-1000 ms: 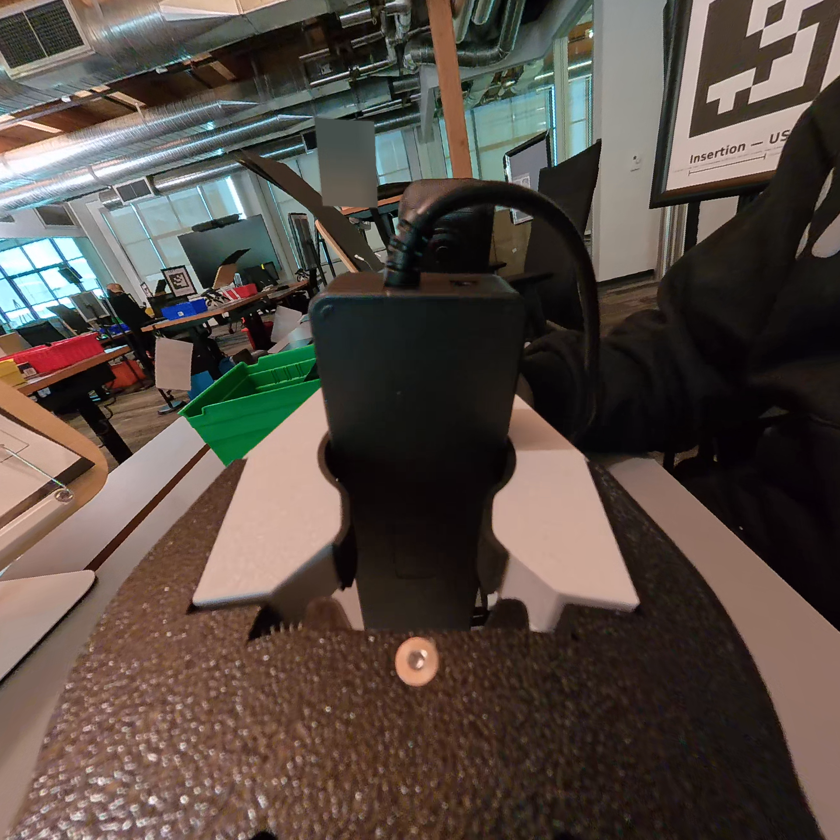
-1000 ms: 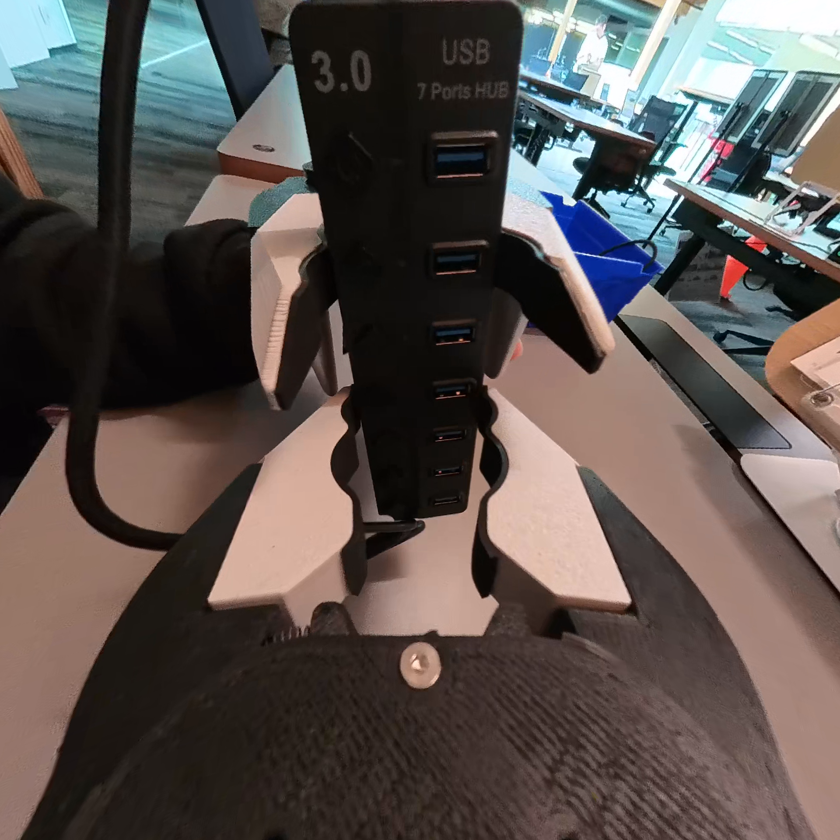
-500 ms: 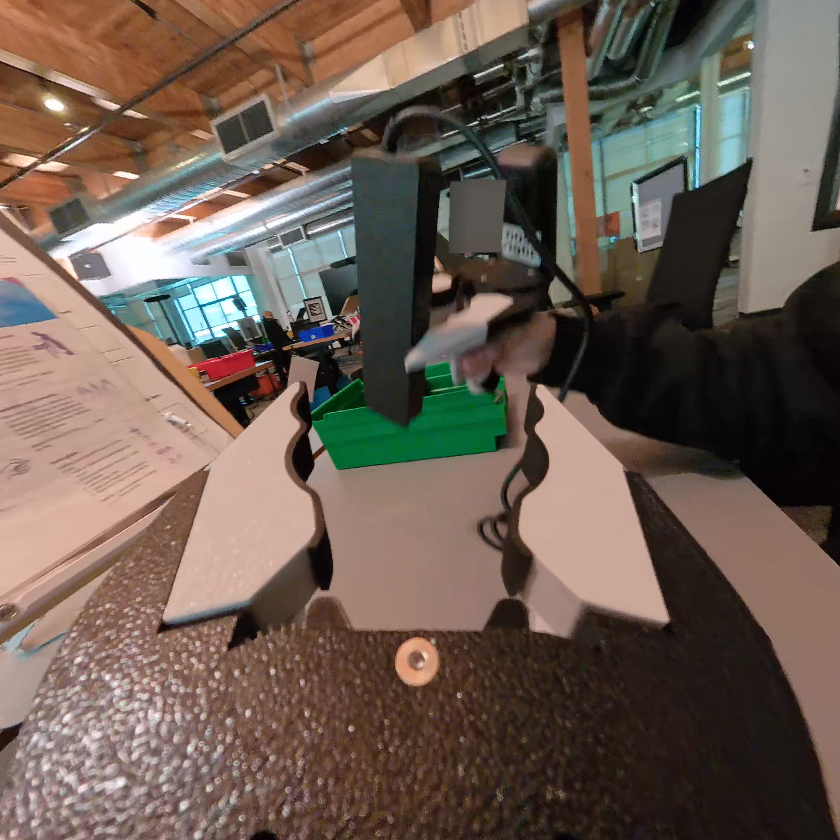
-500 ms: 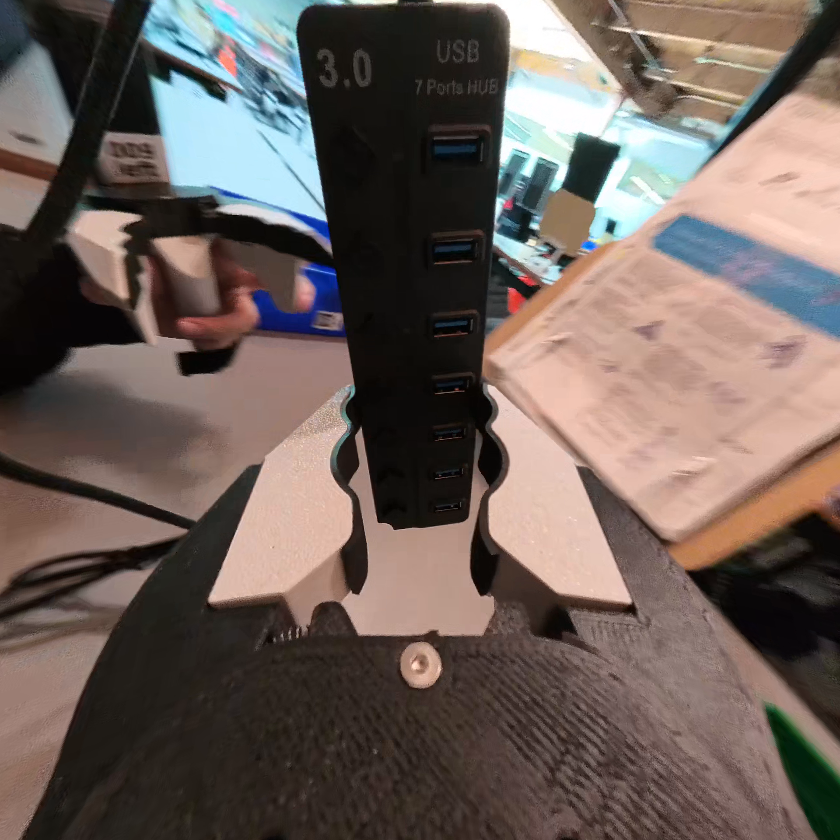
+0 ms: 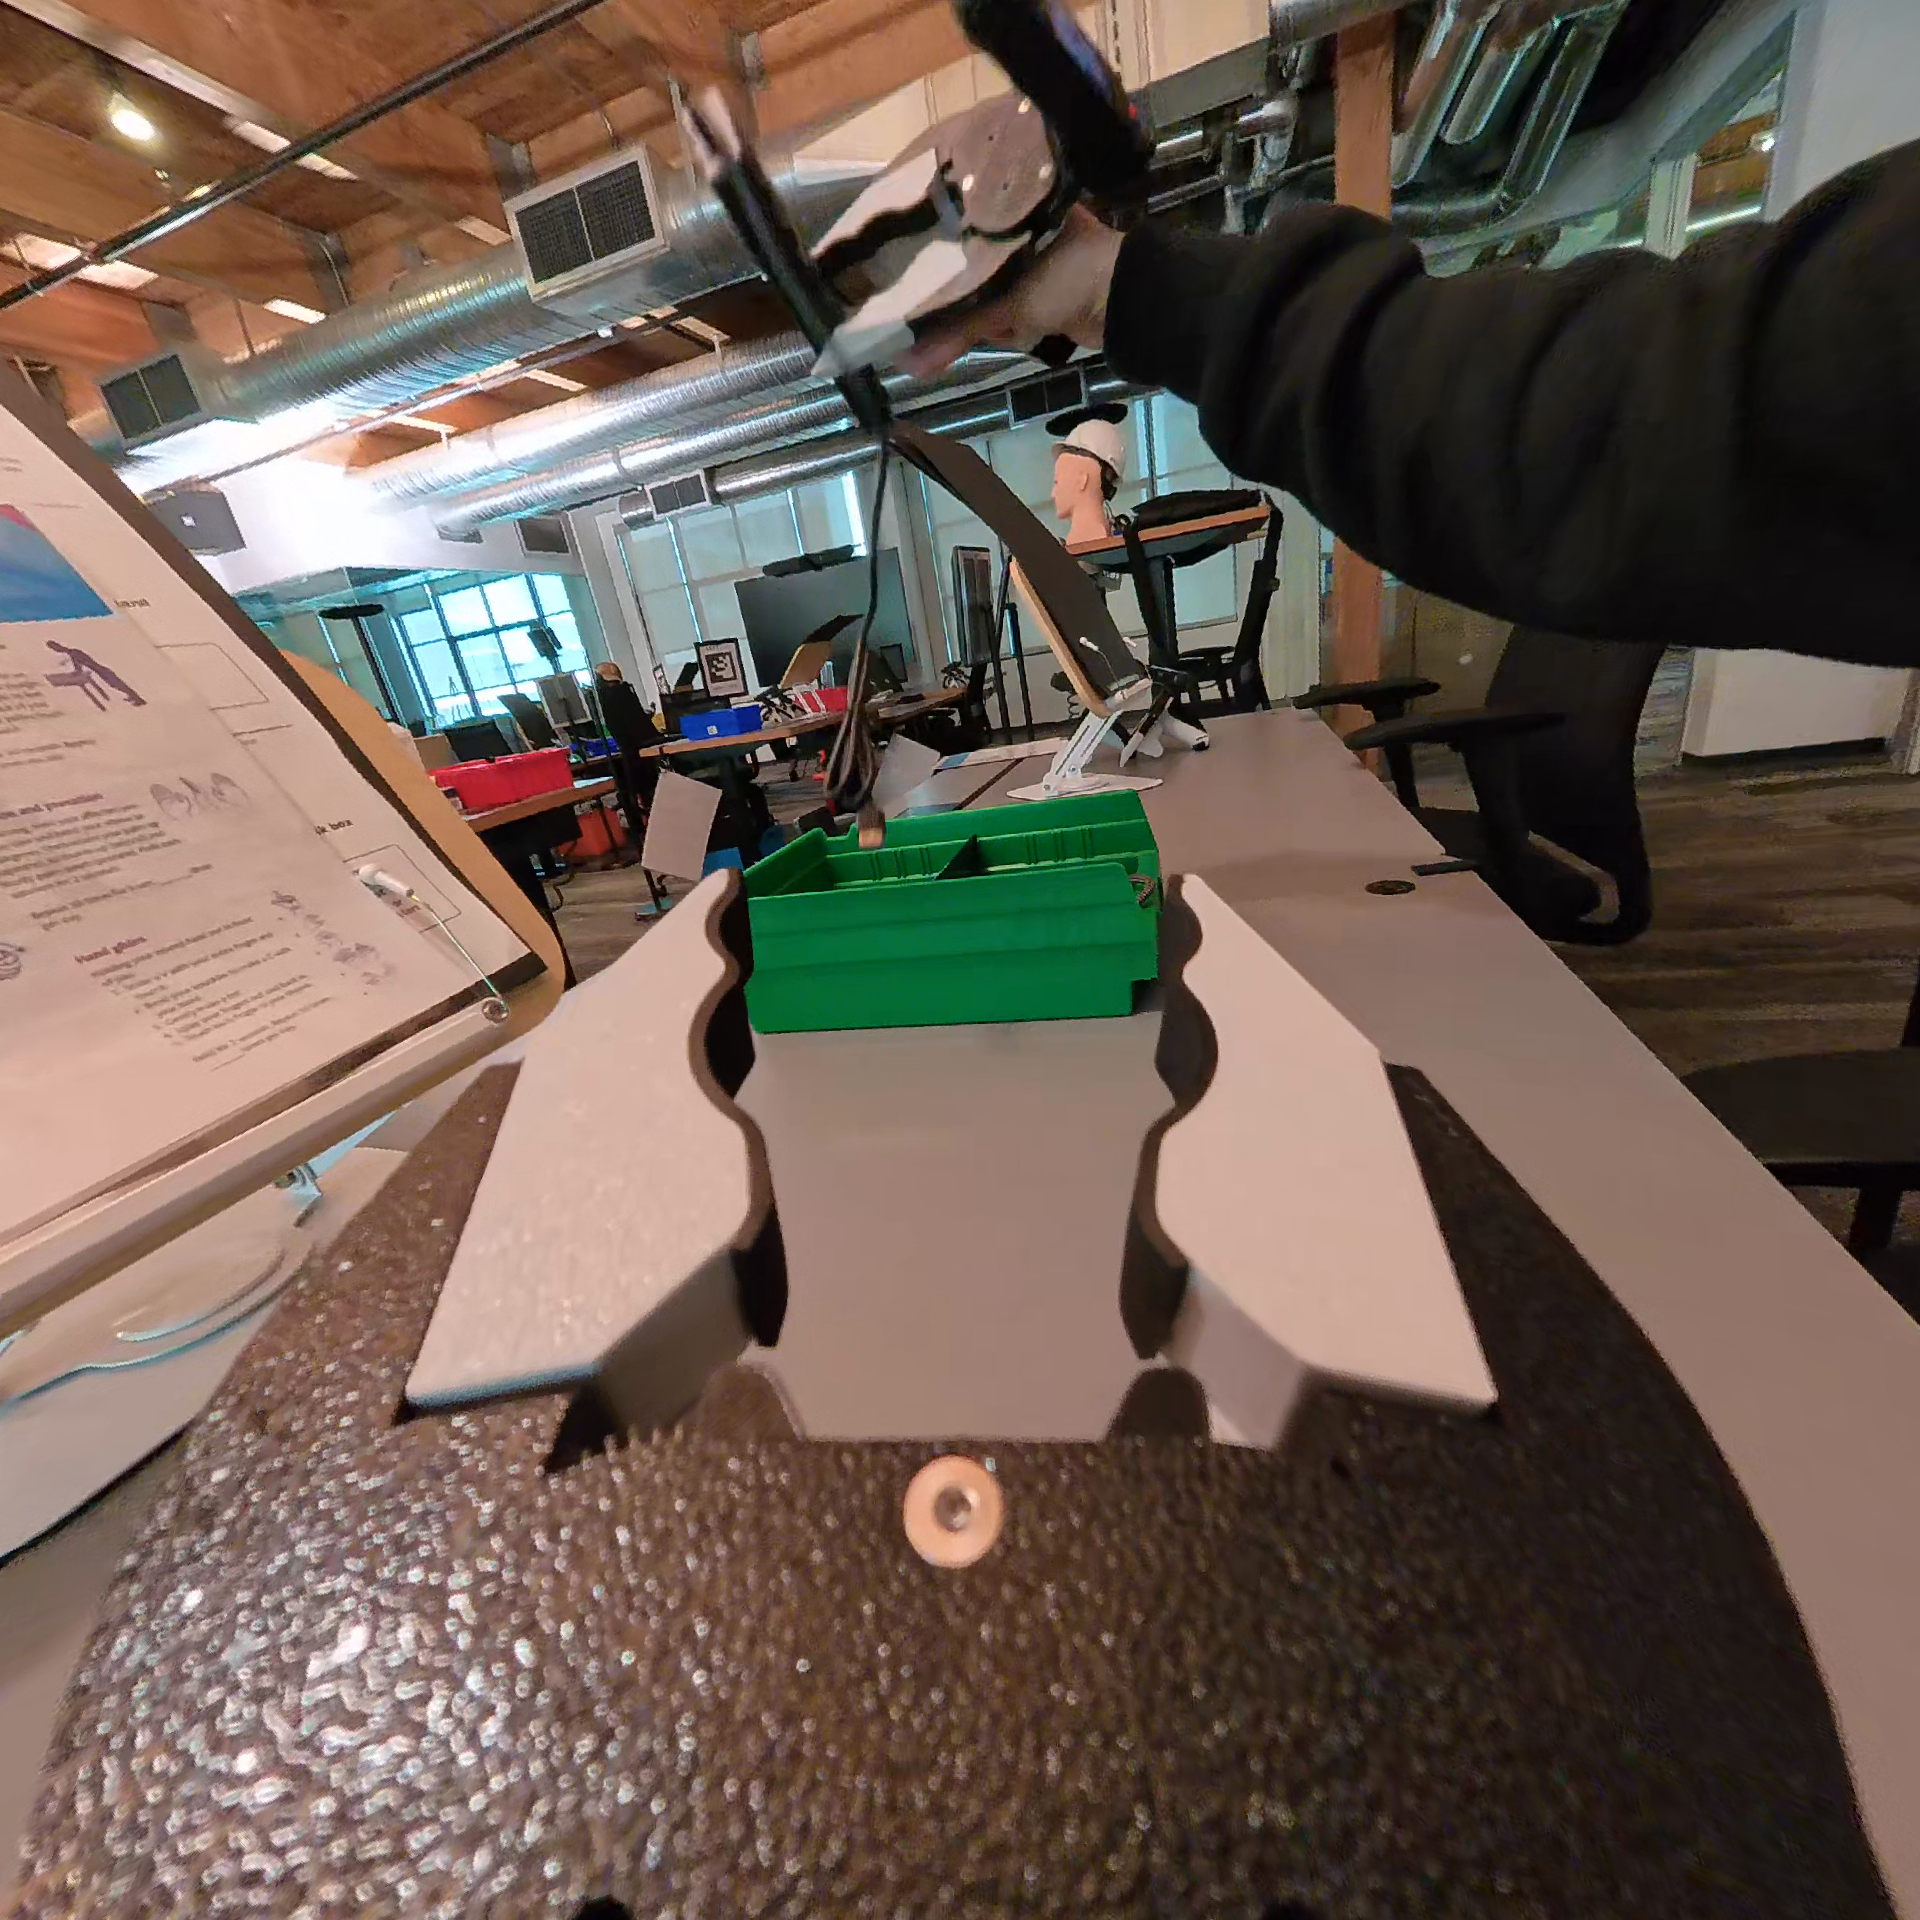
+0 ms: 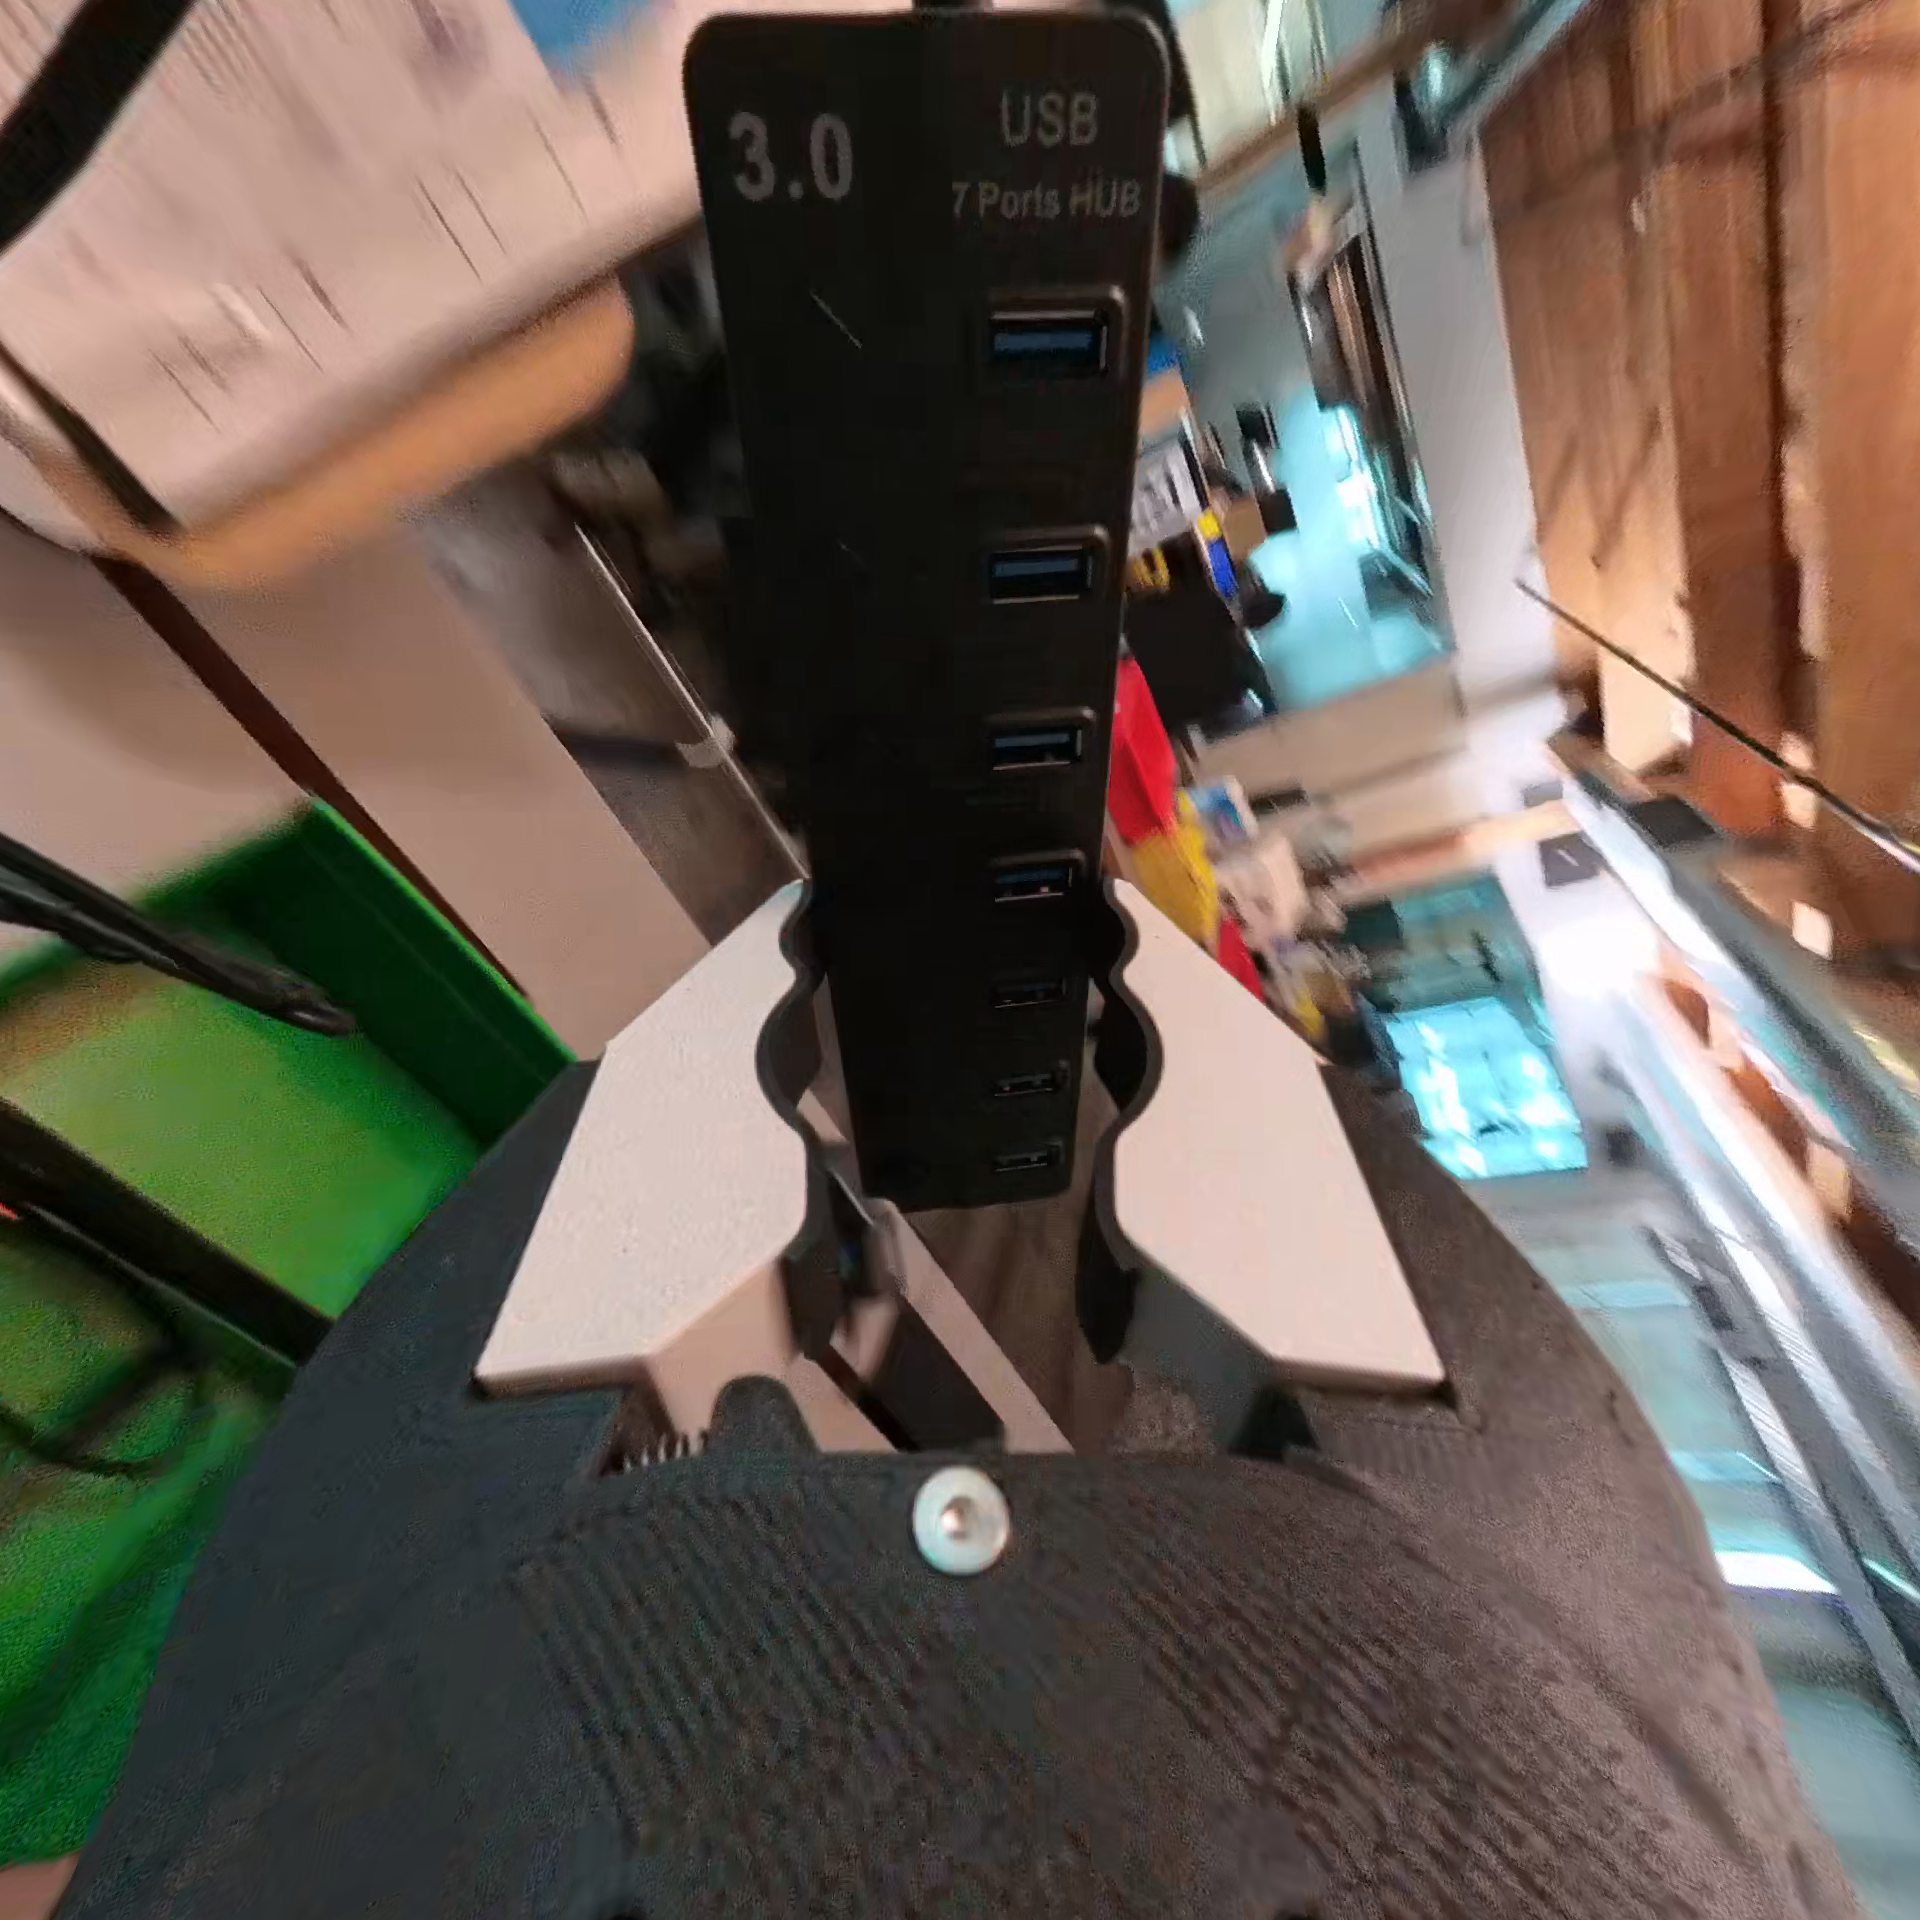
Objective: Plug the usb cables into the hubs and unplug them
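Nearest the lens, the left gripper [image 5: 956,1132] has its jaws spread wide with nothing between them, only bare grey surface [image 5: 1299,831] showing through the gap. Just beyond sits the green bin [image 5: 951,945]. Above that, up high, the right gripper [image 6: 951,1049] is clamped on the lower end of the black USB hub [image 6: 925,540], whose own cable [image 5: 868,623] dangles with its plug [image 5: 871,831] hanging just over the bin. All seven ports look empty.

The risks from here: the right wrist view is smeared with motion, so the hub is swinging fast on a grip that catches only its lower end, and it could pivot or slip. The loose cable could whip around and snag on the bin's rim or the slanted document stand [image 5: 208,831] at the left. The empty left gripper has no cable to plug in yet.
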The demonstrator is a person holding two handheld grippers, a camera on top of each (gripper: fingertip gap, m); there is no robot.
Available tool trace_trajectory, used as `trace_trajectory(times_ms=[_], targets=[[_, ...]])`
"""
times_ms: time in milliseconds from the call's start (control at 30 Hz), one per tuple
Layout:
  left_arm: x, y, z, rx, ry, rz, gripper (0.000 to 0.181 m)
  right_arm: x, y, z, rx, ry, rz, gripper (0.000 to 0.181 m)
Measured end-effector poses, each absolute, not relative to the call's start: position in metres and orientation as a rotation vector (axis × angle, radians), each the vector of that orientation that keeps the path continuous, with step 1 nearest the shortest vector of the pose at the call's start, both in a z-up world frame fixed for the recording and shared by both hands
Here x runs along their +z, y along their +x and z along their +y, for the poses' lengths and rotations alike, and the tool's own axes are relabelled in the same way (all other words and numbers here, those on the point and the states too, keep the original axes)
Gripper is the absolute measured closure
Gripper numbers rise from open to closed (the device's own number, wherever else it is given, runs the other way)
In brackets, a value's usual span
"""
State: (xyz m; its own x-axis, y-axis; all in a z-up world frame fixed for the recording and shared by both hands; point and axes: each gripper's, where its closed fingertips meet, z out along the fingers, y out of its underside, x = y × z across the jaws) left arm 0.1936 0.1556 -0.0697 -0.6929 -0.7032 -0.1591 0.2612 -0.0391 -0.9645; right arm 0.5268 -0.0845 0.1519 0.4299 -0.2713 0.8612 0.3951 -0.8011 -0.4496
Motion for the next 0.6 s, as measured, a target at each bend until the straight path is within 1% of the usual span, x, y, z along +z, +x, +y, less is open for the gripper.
trace_trajectory(times_ms=[33, 167, 300, 433, 500, 600], targets=[[-0.071, 0.194, 0.155, -1.813, -0.481, 1.566, 0.104, 0.147, 0.541, -0.096, -1.493, -2.106, -0.085, 0.13], [-0.075, 0.195, 0.153, -1.827, -0.482, 1.578, 0.105, 0.117, 0.574, -0.114, -1.599, -2.155, 0.007, 0.13], [-0.079, 0.197, 0.153, -1.828, -0.492, 1.59, 0.105, 0.107, 0.594, -0.13, -1.706, -2.165, 0.087, 0.13], [-0.08, 0.198, 0.153, -1.847, -0.506, 1.592, 0.106, 0.09, 0.597, -0.134, -1.724, -2.297, -0.033, 0.13], [-0.083, 0.2, 0.151, -1.844, -0.514, 1.606, 0.106, 0.068, 0.588, -0.122, -1.617, -2.397, -0.158, 0.13], [-0.087, 0.2, 0.148, -1.844, -0.509, 1.629, 0.106, 0.035, 0.584, -0.12, -1.601, -2.607, -0.309, 0.13]])
